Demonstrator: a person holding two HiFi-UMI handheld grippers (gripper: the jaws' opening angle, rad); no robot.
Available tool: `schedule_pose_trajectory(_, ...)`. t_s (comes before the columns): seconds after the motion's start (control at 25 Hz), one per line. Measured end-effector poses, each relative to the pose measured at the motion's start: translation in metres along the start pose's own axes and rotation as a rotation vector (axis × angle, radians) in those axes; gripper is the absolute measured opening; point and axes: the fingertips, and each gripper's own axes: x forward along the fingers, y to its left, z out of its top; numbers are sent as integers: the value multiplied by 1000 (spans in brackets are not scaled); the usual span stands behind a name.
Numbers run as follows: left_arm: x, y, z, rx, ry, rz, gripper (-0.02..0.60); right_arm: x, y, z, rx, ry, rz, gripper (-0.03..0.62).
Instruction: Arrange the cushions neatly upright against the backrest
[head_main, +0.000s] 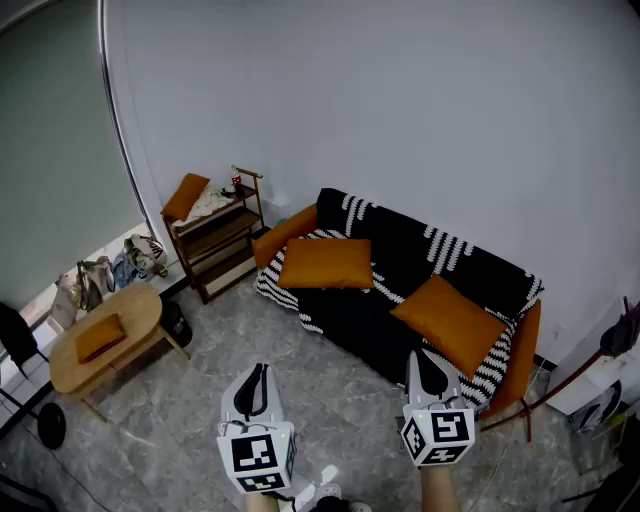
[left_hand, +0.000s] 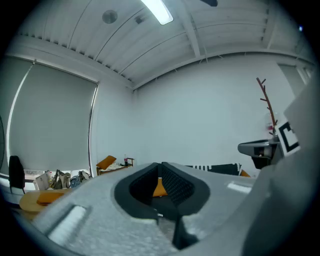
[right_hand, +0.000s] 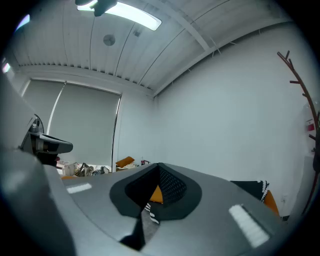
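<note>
At my left claw (head_main: 258, 375): I see the jaws drawn almost together with nothing gripped. It hangs over the floor (head_main: 330, 400), well short of the sofa.
At my right claw (head_main: 430, 368): the jaws are pressed tight and empty. The tips sit just short of the sofa's front edge.
Left claw, own view (left_hand: 160, 172): the pads meet at the top. A far-off sliver of orange shows through the thin slit below them.
Right claw, own view (right_hand: 158, 175): the pads are together. A bit of orange and a striped edge show past them.
Right cushion (head_main: 450, 322): just ahead of my right claw, on the seat and turned cornerwise, near the sofa's right arm.
Left cushion (head_main: 325, 263): ahead of my left claw and farther off, on the seat near the sofa's left arm. I cannot tell whether it lies flat or leans on the backrest.
Sofa (head_main: 400, 245): ahead of both claws. It is black with a striped throw and orange arms, and its back is to the wall.
Shelf (head_main: 222, 235): ahead and left of my left claw, just beside the sofa's left arm.
Shelf cushion (head_main: 185, 195): on the shelf's top, at its far-left end.
Table (head_main: 145, 305): left of my left claw, and nearer to me than the shelf.
Table cushion (head_main: 100, 338): lies flat on the table.
Bags (head_main: 120, 268): beyond the table, on the floor.
</note>
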Motion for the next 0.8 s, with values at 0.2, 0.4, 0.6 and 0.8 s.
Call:
schedule_pose_trajectory(0.2, 3, 0, 0, 5, 0, -4, 29, 3, 1, 0, -3, 0, 1, 8)
schedule_pose_trajectory(0.4, 7, 2, 1, 6, 2, -8, 28, 7, 2, 1, -3, 3, 0, 8)
schedule_pose_trajectory(0.6, 13, 6, -2, 0, 8, -6, 14, 15, 3, -2, -5, 8, 0, 8)
schedule_pose_trajectory(0.8, 26, 18, -6, -13, 8, 10, 12, 31, 7, -5, -2, 13, 0, 9)
